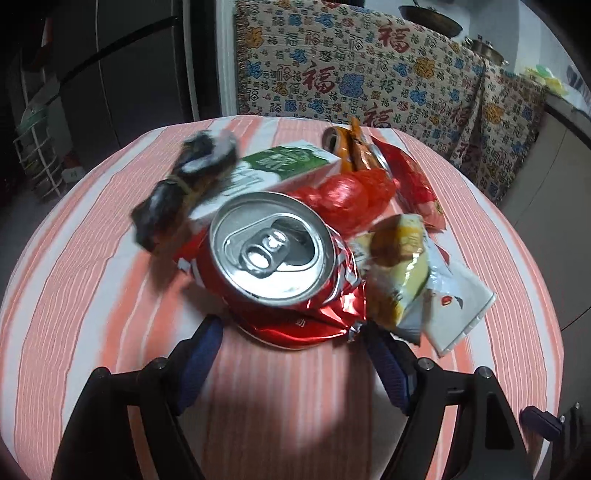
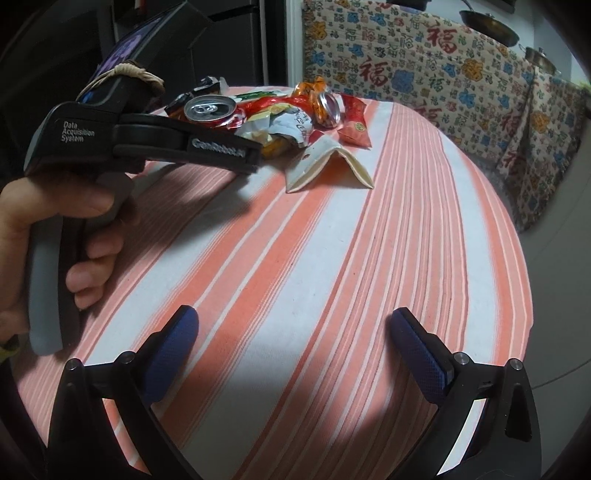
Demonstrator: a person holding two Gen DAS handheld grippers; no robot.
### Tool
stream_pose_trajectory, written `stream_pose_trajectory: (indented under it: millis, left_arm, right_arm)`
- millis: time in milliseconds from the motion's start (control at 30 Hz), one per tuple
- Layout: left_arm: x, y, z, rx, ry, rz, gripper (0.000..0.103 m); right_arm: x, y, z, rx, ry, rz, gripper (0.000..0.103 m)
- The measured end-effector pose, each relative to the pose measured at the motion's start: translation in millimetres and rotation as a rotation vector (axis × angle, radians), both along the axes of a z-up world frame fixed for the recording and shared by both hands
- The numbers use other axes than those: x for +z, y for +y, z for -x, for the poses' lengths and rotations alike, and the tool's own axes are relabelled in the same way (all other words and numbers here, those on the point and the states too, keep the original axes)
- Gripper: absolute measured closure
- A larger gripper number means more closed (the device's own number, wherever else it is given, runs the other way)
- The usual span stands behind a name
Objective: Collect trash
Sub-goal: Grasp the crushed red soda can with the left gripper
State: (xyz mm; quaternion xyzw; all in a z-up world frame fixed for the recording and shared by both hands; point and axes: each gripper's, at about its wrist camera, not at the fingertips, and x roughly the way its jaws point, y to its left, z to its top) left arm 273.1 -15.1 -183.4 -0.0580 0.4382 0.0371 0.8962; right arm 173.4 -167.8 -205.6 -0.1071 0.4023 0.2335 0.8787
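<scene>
A pile of trash lies on the round table under a striped cloth. At its front is a crushed red can with a silver top. My left gripper is open, its blue pads flanking the can's near edge without pressing it. Behind the can are a dark wrapper, a green-and-white carton, a red plastic bag, an orange can, a red snack packet, a yellow wrapper and a white packet. My right gripper hangs wide open over bare cloth, well short of the pile.
A hand holds the left gripper's handle at the left of the right wrist view. Furniture draped in patterned cloth stands behind the table, with pans on top. A dark cabinet and a wire rack are at the left.
</scene>
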Motion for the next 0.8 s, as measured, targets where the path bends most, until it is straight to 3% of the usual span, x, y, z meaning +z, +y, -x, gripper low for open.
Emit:
stream_pose_trajectory:
  millis: [100,267,467,633,800]
  left_arm:
    - [2,28,12,0.02,-0.003,0.021,0.023]
    - [2,73,46,0.035,-0.011,-0.008,0.023]
    - [10,84,70,-0.059,-0.035,0.035,0.023]
    - [35,67,44,-0.089,-0.083,0.048,0.023]
    - [35,56,2,-0.046,-0.04,-0.042,0.023]
  right_arm:
    - [0,0,0,-0.001,0.0,0.0,0.0]
    - [0,0,1,-0.001,-0.003,0.0,0.0]
    - [1,0,1,-0.002,-0.004,-0.001,0.0]
    - [1,0,1,-0.003,-0.006,-0.001,0.0]
    - [1,0,1,-0.003,-0.005,-0.001,0.0]
